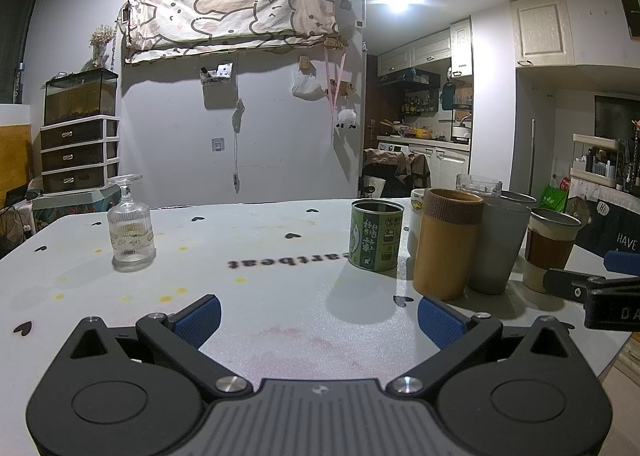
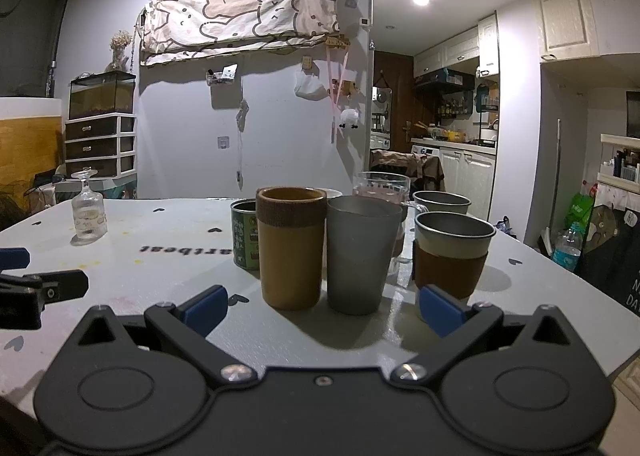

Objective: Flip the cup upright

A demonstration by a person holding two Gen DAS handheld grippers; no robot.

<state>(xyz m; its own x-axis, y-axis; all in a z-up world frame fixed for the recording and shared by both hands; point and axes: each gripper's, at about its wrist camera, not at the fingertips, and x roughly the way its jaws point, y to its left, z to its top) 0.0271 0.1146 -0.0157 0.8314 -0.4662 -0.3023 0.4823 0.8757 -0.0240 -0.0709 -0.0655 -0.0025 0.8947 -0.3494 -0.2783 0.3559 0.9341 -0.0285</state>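
Observation:
A clear ribbed stemmed glass cup (image 1: 131, 224) stands upside down, foot up, on the white table (image 1: 256, 240) at the far left; it also shows in the right wrist view (image 2: 88, 208). My left gripper (image 1: 318, 322) is open and empty, low over the near table edge, well short of the glass. My right gripper (image 2: 322, 310) is open and empty, facing a cluster of upright cups. The right gripper's finger (image 1: 580, 288) shows at the right edge of the left wrist view.
Upright cups stand at the right: a green tin (image 1: 376, 234), a bamboo cup (image 2: 290, 248), a grey tumbler (image 2: 362, 254), a sleeved cup (image 2: 452, 252), a glass mug (image 2: 382, 186). A drawer unit (image 1: 80, 154) stands beyond the table's far left edge.

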